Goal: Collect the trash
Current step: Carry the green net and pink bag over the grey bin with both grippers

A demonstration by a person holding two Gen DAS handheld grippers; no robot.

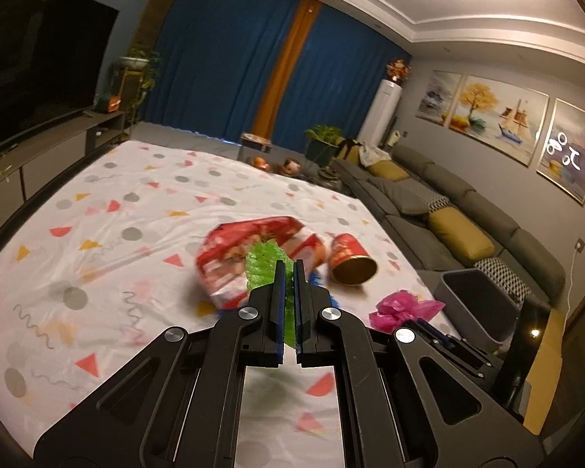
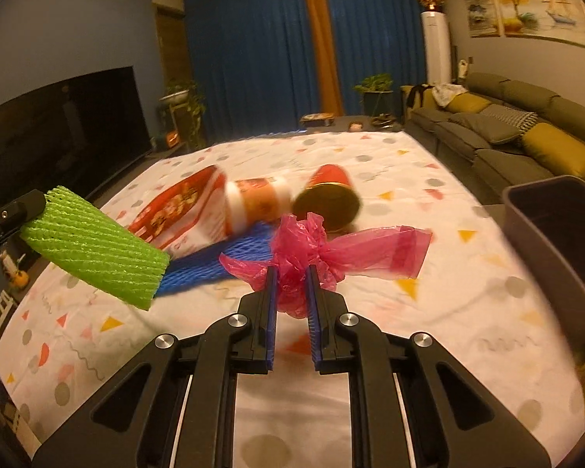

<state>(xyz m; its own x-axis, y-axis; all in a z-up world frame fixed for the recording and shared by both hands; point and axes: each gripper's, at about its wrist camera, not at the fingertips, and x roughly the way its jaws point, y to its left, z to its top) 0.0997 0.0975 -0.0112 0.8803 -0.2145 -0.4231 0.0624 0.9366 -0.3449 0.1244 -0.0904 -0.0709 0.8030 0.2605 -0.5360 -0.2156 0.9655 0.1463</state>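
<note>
So the whole thing sits on a table under a white patterned cloth with triangles, dots and squiggles, spreading out ahead of both claws. Off to the right of the right claw, at the table's edge, there's a grey bin, open top, well apart from the trash pile.

Straight ahead of both claws, past the fingertips, a red and white snack bag lies flat on the cloth. Just to its right is a red can on its side, gold bottom facing the cameras. A blue foam net lies flat beside the bag, between it and the right claw.

The left gripper has its jaws pressed nearly together, pinching a green foam net sleeve; in the right wrist view the sleeve hangs off to the left, above the cloth.

The right gripper is clamped on a crumpled pink plastic bag, which bunches up between the blue pads and fans out to the right of them. The frames are a bit blurry.
</note>
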